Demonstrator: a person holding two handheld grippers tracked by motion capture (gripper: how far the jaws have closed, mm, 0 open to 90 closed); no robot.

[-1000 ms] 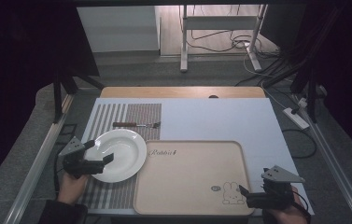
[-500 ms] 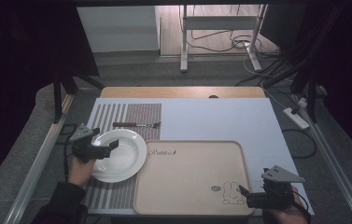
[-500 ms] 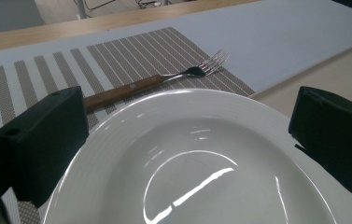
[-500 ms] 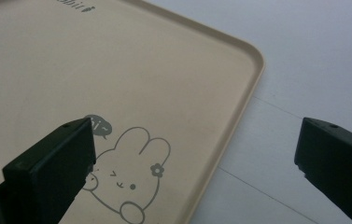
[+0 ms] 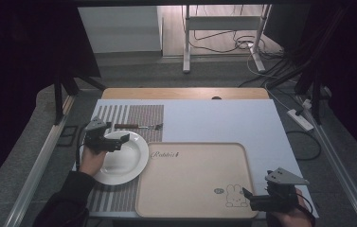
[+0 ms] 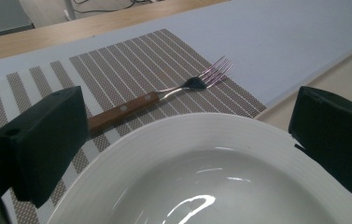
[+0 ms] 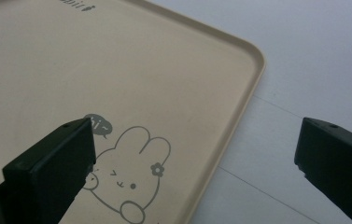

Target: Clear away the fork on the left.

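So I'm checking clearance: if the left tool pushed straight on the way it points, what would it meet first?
Probably the white plate, lying between the left tool's open jaws; beyond it, the fork.

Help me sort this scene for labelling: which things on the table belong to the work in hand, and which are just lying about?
In the job:
- round white ceramic plate, under the open left claw
- wooden-handled metal fork, on the striped placemat beyond the plate

Probably lying about:
- beige rectangular tray with a rabbit drawing, nothing on it; the open right claw hovers at its corner
- brown-and-white striped placemat
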